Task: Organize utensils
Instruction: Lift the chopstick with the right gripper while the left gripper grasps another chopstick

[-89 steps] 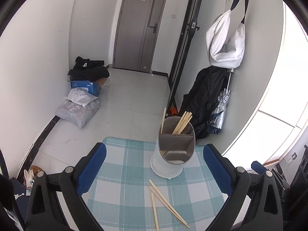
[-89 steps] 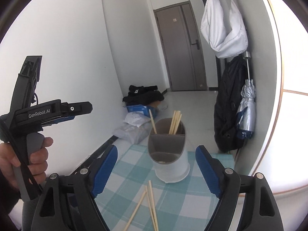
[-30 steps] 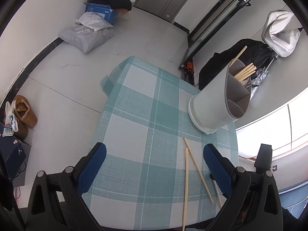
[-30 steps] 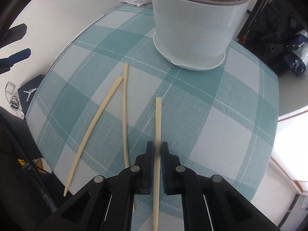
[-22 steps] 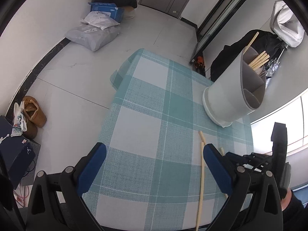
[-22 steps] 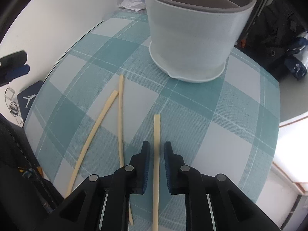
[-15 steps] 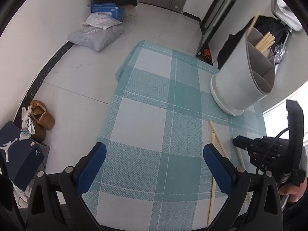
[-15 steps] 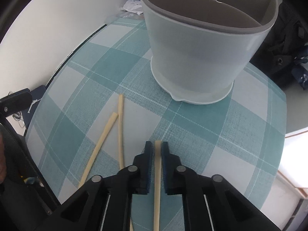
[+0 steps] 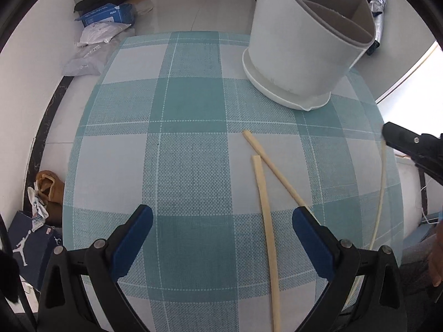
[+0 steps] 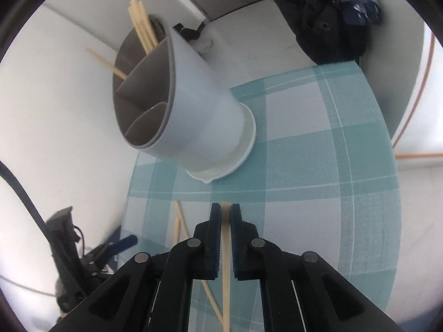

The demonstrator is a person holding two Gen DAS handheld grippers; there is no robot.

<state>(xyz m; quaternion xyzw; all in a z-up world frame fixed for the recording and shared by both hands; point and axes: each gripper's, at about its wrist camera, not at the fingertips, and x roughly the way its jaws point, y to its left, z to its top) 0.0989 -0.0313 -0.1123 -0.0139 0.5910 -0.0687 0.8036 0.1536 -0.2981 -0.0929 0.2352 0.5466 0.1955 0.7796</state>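
Near the white divided utensil holder (image 10: pixel 193 110), the right hand-held gripper (image 10: pixel 225 215) clamps one pale wooden chopstick (image 10: pixel 225 262), while the left hand-held gripper (image 9: pixel 221 221) gapes wide beside two loose chopsticks (image 9: pixel 265 193).

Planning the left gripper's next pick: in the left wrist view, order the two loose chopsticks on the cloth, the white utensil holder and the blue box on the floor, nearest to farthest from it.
1. Two loose chopsticks, just ahead on the right, too close to separate.
2. White utensil holder, far right of the cloth.
3. Blue box, on the floor, upper left.

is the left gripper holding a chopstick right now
No, the left gripper is open and empty above the tablecloth, with two loose chopsticks lying by its right finger.
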